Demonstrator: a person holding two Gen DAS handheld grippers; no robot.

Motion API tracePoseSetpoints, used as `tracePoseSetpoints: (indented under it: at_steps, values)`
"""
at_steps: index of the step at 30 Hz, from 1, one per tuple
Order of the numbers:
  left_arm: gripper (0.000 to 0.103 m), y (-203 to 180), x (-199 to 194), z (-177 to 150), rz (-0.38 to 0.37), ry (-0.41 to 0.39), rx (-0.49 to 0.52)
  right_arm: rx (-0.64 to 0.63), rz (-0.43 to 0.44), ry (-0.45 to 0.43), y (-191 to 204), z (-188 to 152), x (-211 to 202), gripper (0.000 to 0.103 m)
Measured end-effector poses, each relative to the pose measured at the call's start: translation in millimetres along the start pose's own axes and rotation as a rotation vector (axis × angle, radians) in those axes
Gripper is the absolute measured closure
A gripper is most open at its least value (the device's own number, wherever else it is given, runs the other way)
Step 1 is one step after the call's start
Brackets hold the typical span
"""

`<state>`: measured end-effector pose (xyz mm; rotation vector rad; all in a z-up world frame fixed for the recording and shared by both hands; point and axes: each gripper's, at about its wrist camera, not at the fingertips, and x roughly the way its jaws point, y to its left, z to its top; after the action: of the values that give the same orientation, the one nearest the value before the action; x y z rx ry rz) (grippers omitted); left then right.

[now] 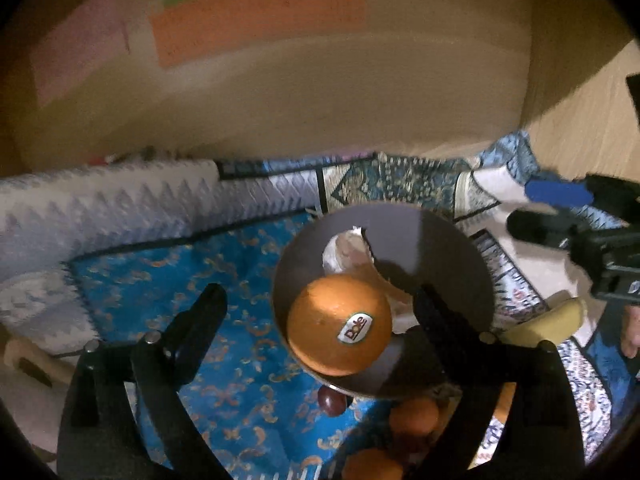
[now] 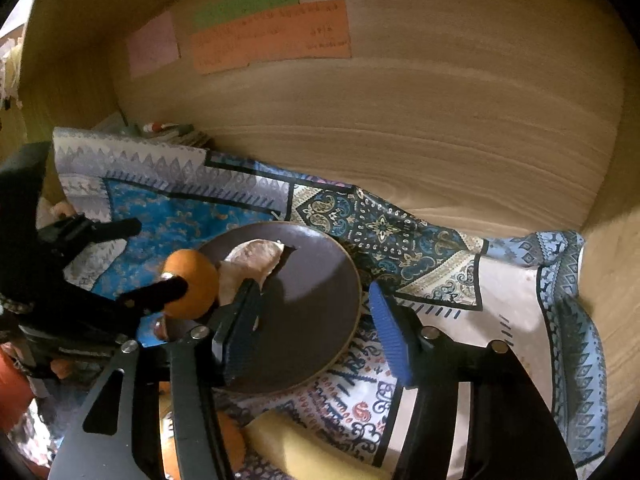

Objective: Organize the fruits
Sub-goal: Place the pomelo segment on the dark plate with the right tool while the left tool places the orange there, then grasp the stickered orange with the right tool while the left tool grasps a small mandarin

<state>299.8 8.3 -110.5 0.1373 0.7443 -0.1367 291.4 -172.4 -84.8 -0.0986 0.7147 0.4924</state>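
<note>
As the fruits were only partly gathered, the task was judged to be under way rather than finished. At the bottom of the left wrist view, two small oranges (image 1: 414,418) and a dark red fruit (image 1: 331,400) were seen lying on the patterned cloth (image 1: 224,380), still off the plate, and a banana (image 1: 548,322) lay at the lower right, likewise unplaced. Just above them, the left gripper (image 1: 320,312) was seen with its fingers spread wide and clear of the large orange (image 1: 339,324), which rested on the near rim of the dark plate (image 1: 452,248). Behind it, pale peeled pieces (image 1: 348,252) were seen on the plate. In the right wrist view, the right gripper (image 2: 312,312) was seen part-open over the plate's right edge, with nothing gripped. At the top of both frames, a wooden wall carried coloured paper notes (image 2: 272,36).
</note>
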Motion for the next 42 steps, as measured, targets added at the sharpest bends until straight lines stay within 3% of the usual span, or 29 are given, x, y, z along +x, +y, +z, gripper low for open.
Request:
tracePoseSetpoints:
  at_steps: [2, 5, 16, 30, 34, 38, 42]
  values:
    - [0.008, 2.0, -14.1, -0.6, -0.010, -0.030, 0.000, -0.001, -0.003, -0.014, 3.6, -0.1, -6.0, 0.034]
    - [0.007, 3.5, -35.9, -4.8, -0.024, -0.062, -0.015, -0.010, -0.024, -0.051, 12.0, -2.1, -19.4, 0.027]
    - [0.006, 6.0, -87.9, -42.0, -0.062, -0.102, -0.058, -0.024, 0.001, -0.086, 43.4, -24.2, -47.1, 0.021]
    - [0.010, 18.5, -75.9, -97.3, -0.098, -0.006, -0.132, 0.004, 0.041, 0.065, 61.8, -75.3, -18.2, 0.021]
    - [0.012, 21.0, -65.9, -108.1, -0.101, 0.028, -0.144, 0.007, 0.040, 0.100, 61.3, -77.5, -7.4, 0.024]
    - [0.021, 23.7, -52.5, -116.7, -0.133, 0.083, -0.182, 0.007, 0.044, 0.126, 60.1, -79.1, 0.1, 0.047]
    - [0.027, 22.5, -43.2, -119.5, -0.160, 0.107, -0.203, 0.012, 0.040, 0.116, 58.7, -81.0, -2.5, 0.050]
